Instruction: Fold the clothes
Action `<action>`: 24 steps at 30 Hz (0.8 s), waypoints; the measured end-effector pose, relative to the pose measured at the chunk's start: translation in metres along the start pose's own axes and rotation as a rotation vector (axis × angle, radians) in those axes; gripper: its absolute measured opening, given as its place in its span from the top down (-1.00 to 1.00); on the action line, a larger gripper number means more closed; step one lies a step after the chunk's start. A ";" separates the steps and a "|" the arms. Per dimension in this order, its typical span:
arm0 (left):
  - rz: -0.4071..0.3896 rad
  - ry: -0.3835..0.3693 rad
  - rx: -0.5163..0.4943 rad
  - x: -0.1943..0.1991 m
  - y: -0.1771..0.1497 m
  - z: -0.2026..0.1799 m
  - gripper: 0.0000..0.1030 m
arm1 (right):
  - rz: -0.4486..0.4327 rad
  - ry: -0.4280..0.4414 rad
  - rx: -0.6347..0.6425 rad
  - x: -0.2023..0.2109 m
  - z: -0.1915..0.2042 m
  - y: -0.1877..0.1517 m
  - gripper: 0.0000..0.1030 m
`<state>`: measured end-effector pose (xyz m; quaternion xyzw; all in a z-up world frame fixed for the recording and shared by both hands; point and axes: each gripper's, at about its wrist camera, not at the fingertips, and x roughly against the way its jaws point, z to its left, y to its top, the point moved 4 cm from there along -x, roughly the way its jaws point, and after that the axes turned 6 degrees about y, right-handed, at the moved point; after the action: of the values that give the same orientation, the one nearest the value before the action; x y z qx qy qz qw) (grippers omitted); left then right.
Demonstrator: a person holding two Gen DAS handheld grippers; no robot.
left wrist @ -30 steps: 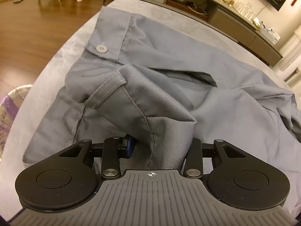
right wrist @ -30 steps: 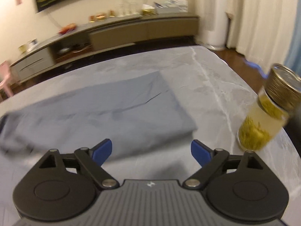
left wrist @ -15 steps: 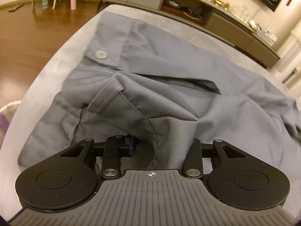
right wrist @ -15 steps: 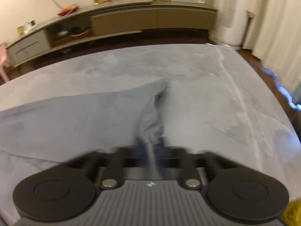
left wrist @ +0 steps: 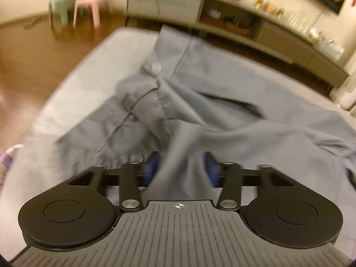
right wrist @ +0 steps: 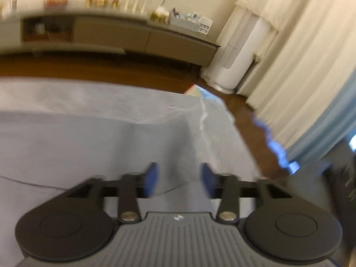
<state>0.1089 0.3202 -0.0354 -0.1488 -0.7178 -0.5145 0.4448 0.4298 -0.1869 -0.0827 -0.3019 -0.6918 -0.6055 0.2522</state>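
Opening just now, your left tongs (left wrist: 181, 170) stand spread with a fold of the grey shirt (left wrist: 222, 102) loose between the pads. Your right tongs (right wrist: 178, 181) have also just opened over its flat end on the grey tabletop (right wrist: 213, 138).

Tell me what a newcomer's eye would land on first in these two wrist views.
First, the grey garment rumpled across the grey table, a button on its far band. A fold runs up between the left gripper's blue pads, which have just been opening. In the right view, the right gripper gapes over a flat corner of cloth.
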 end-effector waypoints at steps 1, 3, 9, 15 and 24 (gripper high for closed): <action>-0.026 0.002 -0.019 0.018 -0.012 -0.001 -0.50 | -0.007 0.094 0.007 0.028 0.011 -0.018 -0.66; -0.070 0.003 -0.058 0.053 -0.036 -0.003 -0.68 | -0.020 0.281 0.020 0.086 0.033 -0.054 -0.82; -0.015 -0.087 -0.225 0.098 -0.118 -0.059 -0.66 | 0.032 0.348 0.213 0.195 0.062 -0.166 -0.92; -0.019 -0.246 -0.403 0.150 -0.185 -0.133 -0.67 | 0.017 0.356 0.051 0.252 0.049 -0.204 -0.92; -0.073 -0.294 -0.615 0.201 -0.251 -0.174 -0.67 | 0.001 0.376 0.132 0.293 0.069 -0.251 -1.00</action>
<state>-0.0878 0.0130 -0.0152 -0.3225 -0.5906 -0.6955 0.2521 0.0474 -0.1071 -0.0553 -0.1666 -0.6706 -0.6044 0.3965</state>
